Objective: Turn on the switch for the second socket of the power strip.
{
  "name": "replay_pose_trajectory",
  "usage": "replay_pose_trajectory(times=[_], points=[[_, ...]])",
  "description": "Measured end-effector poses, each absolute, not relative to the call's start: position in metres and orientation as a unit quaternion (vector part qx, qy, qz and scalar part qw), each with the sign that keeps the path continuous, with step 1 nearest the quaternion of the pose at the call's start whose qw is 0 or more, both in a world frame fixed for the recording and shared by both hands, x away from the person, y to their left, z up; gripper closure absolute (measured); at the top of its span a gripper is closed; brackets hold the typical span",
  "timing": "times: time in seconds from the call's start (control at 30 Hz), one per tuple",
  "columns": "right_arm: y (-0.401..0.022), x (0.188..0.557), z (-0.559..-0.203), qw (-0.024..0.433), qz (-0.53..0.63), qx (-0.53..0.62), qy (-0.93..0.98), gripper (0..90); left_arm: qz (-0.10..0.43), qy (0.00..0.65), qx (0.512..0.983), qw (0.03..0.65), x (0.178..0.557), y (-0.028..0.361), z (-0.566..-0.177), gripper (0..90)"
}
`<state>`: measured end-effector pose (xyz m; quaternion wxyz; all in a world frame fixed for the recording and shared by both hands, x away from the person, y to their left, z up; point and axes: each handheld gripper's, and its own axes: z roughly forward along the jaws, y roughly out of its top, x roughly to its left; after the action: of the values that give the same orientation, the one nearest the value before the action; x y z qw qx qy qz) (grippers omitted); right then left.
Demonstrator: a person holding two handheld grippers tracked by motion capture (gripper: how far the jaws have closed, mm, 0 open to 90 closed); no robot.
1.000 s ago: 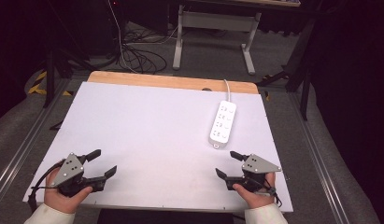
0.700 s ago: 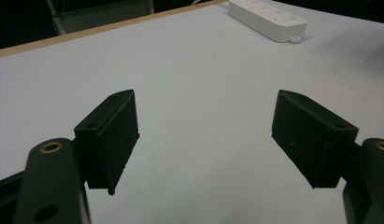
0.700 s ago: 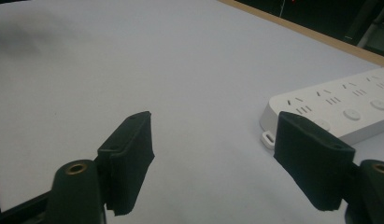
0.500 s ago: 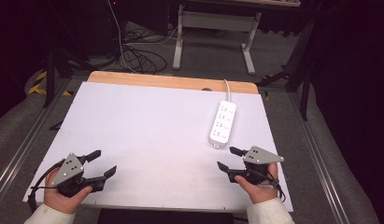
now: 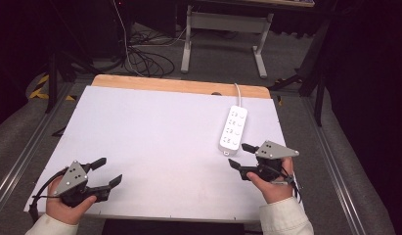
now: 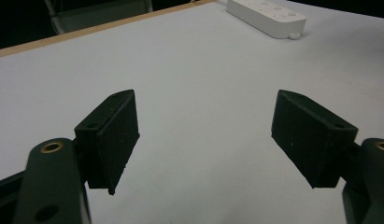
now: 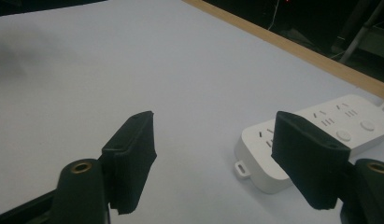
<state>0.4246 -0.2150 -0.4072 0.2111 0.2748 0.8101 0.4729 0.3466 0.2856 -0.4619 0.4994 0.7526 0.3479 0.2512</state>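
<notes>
From the high view, you hold your left gripper (image 5: 104, 172) near the front left corner of the flat white table top (image 5: 154, 142), its two black jaws spread apart with nothing between them. Your left hand (image 5: 66, 203) wraps the body from below, under the grey three-cornered plate. Your right gripper (image 5: 241, 155) sits toward the front right, jaws likewise parted and empty, tips pointing left and just short of the near end of the white rectangular power strip (image 5: 233, 129). Your right hand (image 5: 273, 186) grips it from behind. The strip lies lengthwise toward the far edge on the right half of the table, its white cable running off past the bare wooden strip (image 5: 179, 86) at the back.

In the left gripper view, your left gripper (image 6: 206, 140) shows both jaws wide apart over bare white surface (image 6: 199, 74); the power strip (image 6: 266, 16) lies well apart, at the top right.

In the right gripper view, your right gripper (image 7: 217, 163) stands open too. The power strip (image 7: 311, 140) lies just beyond the right-hand jaw, partly behind it, with its small tab end nearest and the wooden edge (image 7: 292, 46) farther off.
</notes>
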Motion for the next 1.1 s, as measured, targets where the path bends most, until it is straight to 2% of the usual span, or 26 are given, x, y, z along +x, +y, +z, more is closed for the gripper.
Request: replay_pose_trajectory(times=[0.53, 0.63, 0.8, 1.1], points=[[-0.215, 0.453, -0.393, 0.213, 0.465, 0.282, 0.812, 32.7, 0.252, 0.345, 0.755, 0.497, 0.346, 0.287, -0.461, 23.9], [-0.216, 0.46, -0.392, 0.202, 0.469, 0.287, 0.811, 48.0, 0.257, 0.339, 0.759, 0.493, 0.346, 0.287, -0.461, 23.9], [-0.221, 0.472, -0.385, 0.195, 0.469, 0.278, 0.815, 88.4, 0.257, 0.344, 0.757, 0.493, 0.346, 0.287, -0.461, 23.9], [-0.218, 0.499, -0.38, 0.216, 0.442, 0.296, 0.818, 90.0, 0.261, 0.345, 0.756, 0.491, 0.345, 0.289, -0.461, 24.2]])
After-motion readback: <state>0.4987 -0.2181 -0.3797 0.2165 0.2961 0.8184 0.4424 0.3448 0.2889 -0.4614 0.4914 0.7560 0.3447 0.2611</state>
